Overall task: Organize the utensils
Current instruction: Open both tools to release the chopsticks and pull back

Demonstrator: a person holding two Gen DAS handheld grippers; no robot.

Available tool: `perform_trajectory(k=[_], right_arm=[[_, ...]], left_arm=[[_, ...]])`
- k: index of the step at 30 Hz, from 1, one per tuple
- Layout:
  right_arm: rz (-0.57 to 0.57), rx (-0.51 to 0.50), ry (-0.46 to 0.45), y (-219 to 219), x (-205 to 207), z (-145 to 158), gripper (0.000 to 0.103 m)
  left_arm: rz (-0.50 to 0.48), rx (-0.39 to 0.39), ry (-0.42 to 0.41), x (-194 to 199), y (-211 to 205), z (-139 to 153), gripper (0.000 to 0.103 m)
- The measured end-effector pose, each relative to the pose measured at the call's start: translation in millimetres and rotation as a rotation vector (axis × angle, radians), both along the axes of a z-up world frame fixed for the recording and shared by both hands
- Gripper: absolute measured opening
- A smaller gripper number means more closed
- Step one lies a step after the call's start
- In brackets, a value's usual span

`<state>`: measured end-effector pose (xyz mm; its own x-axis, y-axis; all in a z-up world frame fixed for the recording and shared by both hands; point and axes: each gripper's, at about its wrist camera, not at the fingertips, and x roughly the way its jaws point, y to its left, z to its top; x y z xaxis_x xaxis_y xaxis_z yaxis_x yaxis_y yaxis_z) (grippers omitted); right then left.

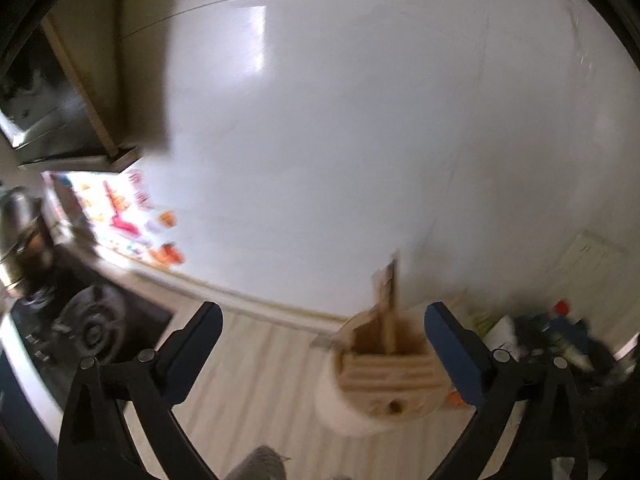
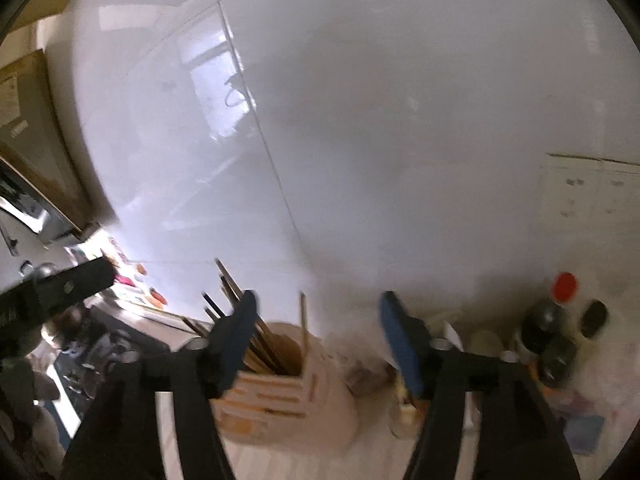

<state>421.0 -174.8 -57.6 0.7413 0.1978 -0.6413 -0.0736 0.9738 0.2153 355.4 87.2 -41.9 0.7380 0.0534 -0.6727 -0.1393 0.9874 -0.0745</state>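
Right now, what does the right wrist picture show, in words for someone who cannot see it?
An open gripper hangs over a pale utensil holder full of chopsticks on a light counter, nothing between its fingers. Dark bottles, one red-capped, stand to the right before a glossy white wall. The picture is blurred.

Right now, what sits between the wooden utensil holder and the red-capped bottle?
In the right wrist view, the right gripper's blue finger and a small jar lie between utensil holder and bottle.

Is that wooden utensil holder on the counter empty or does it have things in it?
Not empty. The wooden holder stands upright with several thin sticks, seemingly chopsticks, poking out of its top; blur hides how many.
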Motion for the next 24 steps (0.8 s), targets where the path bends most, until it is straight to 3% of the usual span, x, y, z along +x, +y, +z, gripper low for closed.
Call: perform_trajectory(k=[3, 11, 16, 24], right_arm=[[-0.016, -0.059, 0.042, 4.0, -14.5, -7.5, 0.098], [-0.018, -0.164, 0.071, 8.5, -50.9, -13.7, 0.102], [-0.027, -0.173, 0.061, 7.9, -86.4, -4.7, 0.102], [-0.087, -0.171, 0.001, 14.1, -179.0, 50.2, 0.102]], left_arm=[[0.031, 0.032, 0.039, -17.5, 3.3, -16.3, 0.103], [0.073, 0.060, 0.076, -52.5, 2.5, -29.9, 0.103], [0.041, 0.057, 0.059, -90.4, -2.9, -17.2, 0.103], [-0.015, 0.079, -0.018, -173.8, 4.1, 26.3, 0.103]])
